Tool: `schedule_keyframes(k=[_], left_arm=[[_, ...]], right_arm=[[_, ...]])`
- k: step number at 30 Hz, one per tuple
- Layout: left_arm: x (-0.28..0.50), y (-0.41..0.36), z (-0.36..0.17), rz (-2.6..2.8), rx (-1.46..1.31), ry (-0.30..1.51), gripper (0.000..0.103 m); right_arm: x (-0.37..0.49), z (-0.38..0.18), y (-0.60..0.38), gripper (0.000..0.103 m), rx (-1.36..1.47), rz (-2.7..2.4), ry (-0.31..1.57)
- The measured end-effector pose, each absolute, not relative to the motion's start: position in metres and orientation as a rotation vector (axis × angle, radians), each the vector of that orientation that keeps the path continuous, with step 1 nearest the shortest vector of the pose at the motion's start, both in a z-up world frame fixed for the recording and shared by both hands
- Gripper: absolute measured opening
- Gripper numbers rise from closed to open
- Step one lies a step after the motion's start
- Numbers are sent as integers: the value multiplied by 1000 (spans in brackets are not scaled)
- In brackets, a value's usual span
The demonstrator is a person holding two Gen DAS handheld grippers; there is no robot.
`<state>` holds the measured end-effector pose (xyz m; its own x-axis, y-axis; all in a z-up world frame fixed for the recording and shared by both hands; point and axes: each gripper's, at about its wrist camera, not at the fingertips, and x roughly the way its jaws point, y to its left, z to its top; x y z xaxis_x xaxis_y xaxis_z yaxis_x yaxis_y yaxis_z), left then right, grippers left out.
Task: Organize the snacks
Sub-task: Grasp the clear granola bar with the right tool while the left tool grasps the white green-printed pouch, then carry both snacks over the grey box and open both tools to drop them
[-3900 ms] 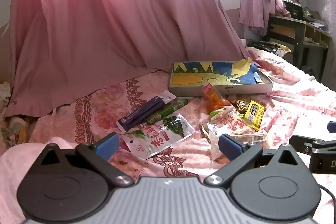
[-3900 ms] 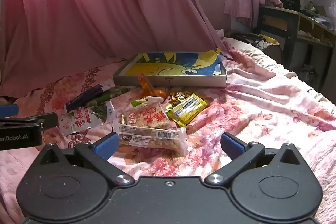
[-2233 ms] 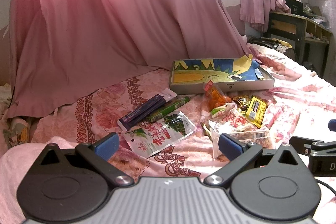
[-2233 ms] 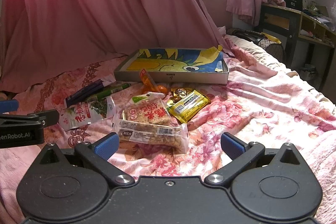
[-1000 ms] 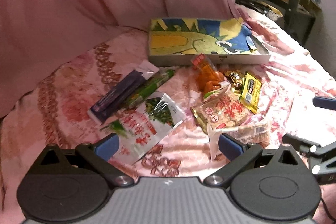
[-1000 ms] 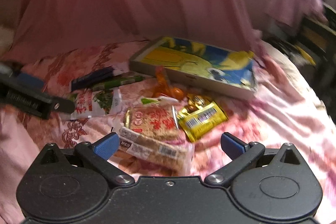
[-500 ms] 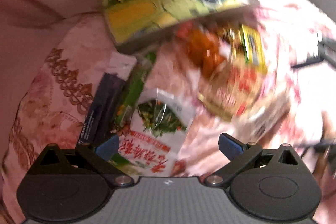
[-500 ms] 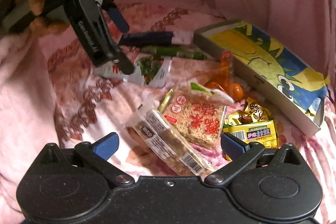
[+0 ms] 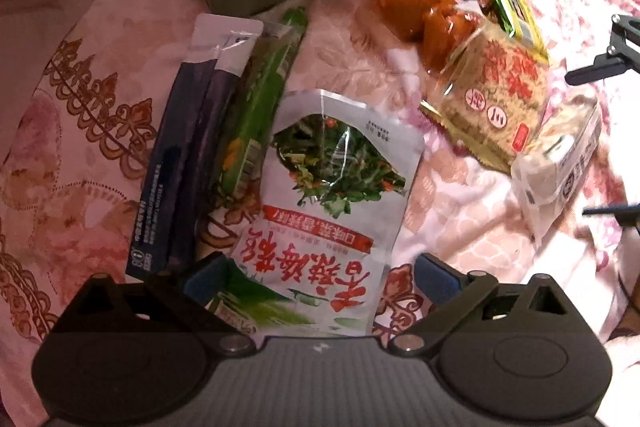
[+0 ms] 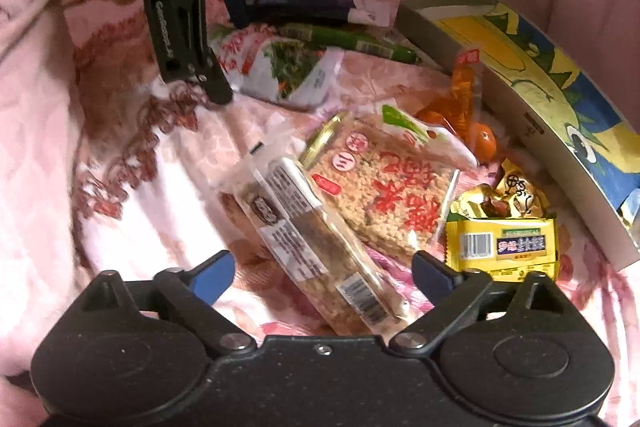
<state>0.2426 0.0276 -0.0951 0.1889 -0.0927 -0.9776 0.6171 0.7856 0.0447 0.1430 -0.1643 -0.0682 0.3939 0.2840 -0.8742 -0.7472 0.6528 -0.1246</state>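
- Shallow cardboard box (image 10: 516, 83), dinosaur-printed inside, beyond both tongs; contents mostly unseen.
- Left tongs (image 9: 320, 277) spread, straddling one white seaweed pouch (image 9: 332, 195), pads clear.
- Right tongs (image 10: 322, 275) closing, jaws apart, astride one clear cake bar (image 10: 316, 247).
- One rice-cracker pack (image 10: 384, 187) just beyond that bar.

free: bare blanket (image 10: 132, 195) L of snacks | blocked: box (image 10: 532, 99) R, packets crowd ctr

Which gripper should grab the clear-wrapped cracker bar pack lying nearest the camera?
Right. The right gripper points down over the clear-wrapped bar pack, which lies between its closing jaws, not yet pinched. The left gripper is open over the seaweed pouch instead, off to the side.
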Motion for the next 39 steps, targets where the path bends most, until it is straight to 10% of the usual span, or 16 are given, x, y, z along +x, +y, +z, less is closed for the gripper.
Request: schedule_keyframes(k=[6,26,39], left_arm=[[236,19,-96,-520,552,1283,92],[236,2,-78,-379,252,1303,78],[219,17,-62,-304,111,1221,52]], right_arm=[[143,-74,-163,64,-602,672,962],[156,-64,-177,47,-433,562,948],[159,-61,-183,45,-367,500,911]])
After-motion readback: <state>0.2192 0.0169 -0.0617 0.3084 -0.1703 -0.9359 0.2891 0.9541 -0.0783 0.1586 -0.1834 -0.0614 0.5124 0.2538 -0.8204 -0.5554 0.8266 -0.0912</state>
